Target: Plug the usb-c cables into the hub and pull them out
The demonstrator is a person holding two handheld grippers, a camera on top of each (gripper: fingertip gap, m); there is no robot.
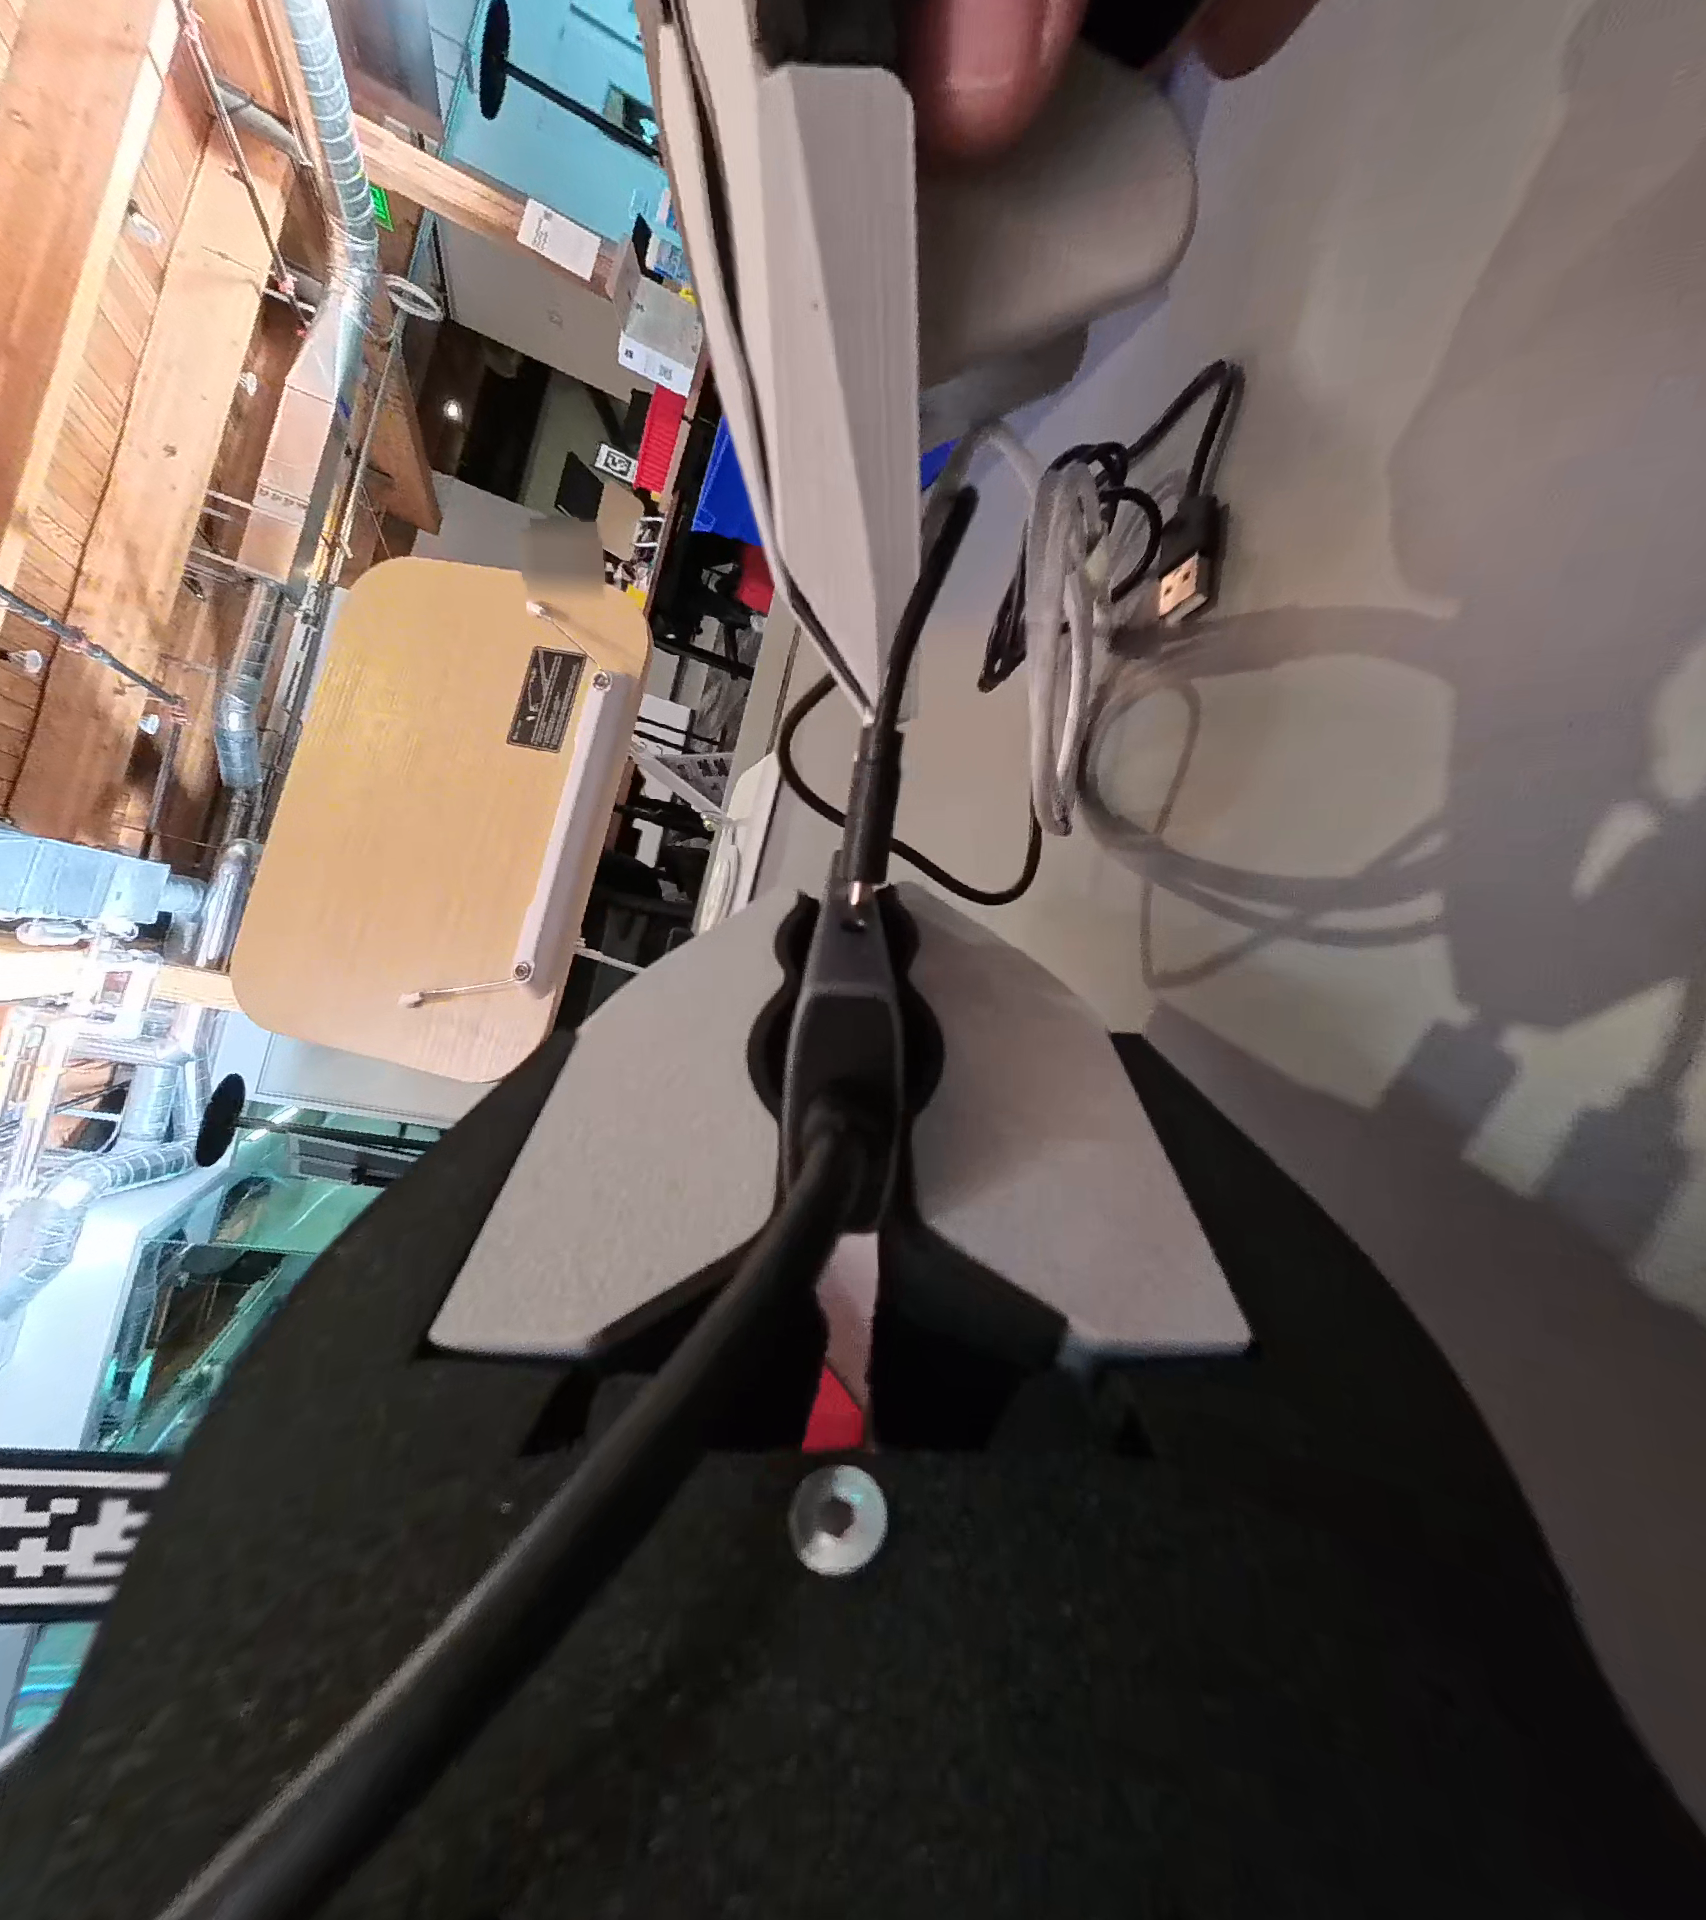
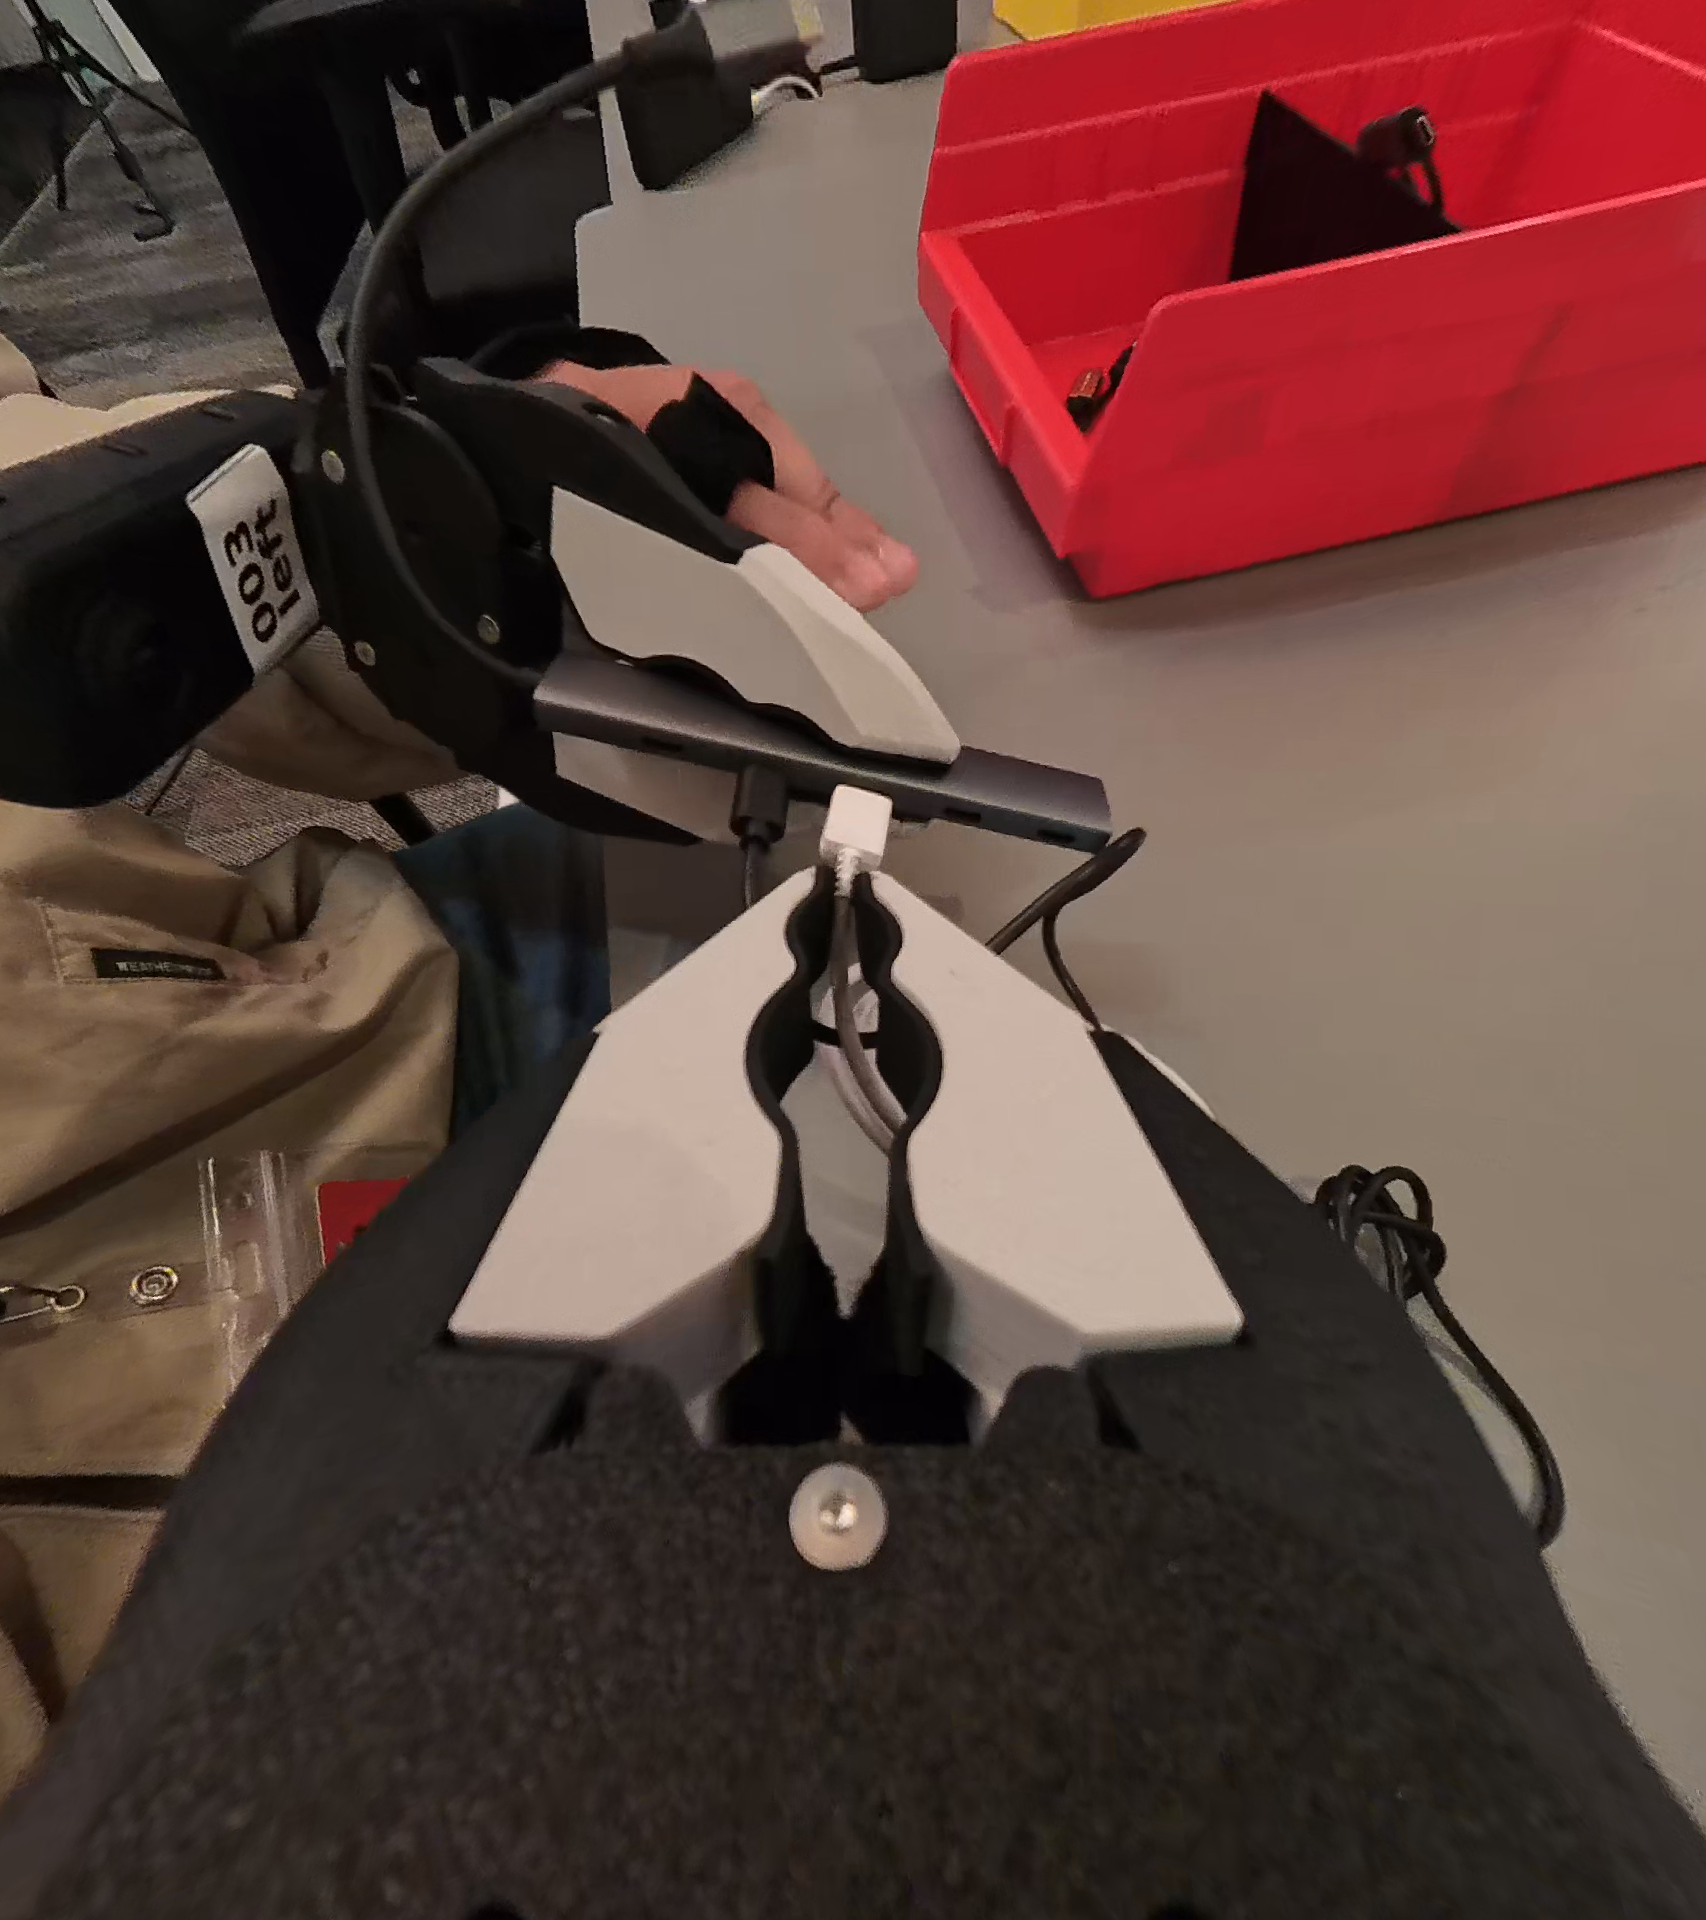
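While our left hand-held gripper (image 2: 922,743) clamps the light, slim hub (image 2: 1025,787), our right hand-held gripper (image 2: 844,883) pinches the white cable (image 2: 844,940) behind its stiff plug (image 2: 859,821), at the hub's 6 o'clock.

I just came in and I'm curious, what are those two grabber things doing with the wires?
The left gripper clamps a flat grey hub above the table. The right gripper pinches a white cable just behind its plug, which sits at the hub's edge. A black cable is already plugged in beside it.
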